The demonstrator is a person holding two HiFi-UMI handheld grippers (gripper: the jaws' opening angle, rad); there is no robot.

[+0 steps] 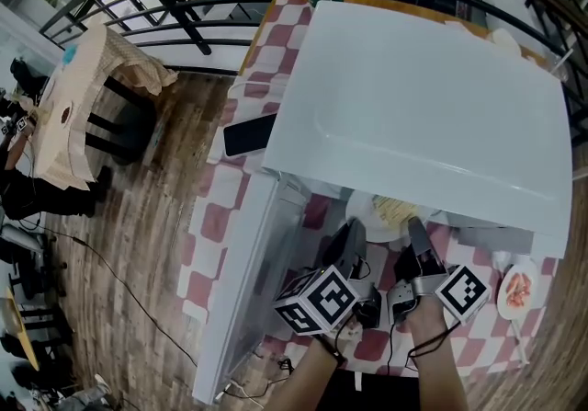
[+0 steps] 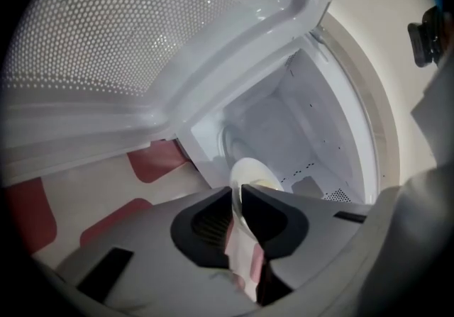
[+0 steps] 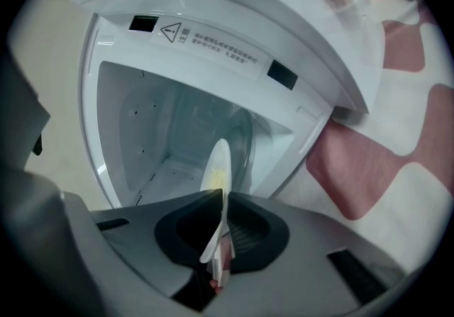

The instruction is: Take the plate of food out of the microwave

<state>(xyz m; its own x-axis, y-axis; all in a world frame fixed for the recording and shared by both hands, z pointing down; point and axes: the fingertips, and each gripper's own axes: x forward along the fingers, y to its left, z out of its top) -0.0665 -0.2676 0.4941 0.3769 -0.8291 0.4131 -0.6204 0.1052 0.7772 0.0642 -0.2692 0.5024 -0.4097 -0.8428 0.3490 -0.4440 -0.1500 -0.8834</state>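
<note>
Pinching thin rim of the round white plate [image 1: 369, 216]: left gripper [image 2: 237, 193], right gripper [image 3: 221, 200].

White plate [image 1: 384, 214] of yellowish food, at mouth of white microwave [image 1: 432, 97], door [image 1: 234, 290] open

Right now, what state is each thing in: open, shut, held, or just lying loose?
Microwave door: swung open.
Plate of food: gripped at its rim by both tools, at the oven's opening.
Left tool: shut on the plate.
Right tool: shut on the plate.
Phone: lying flat, screen dark.
</note>
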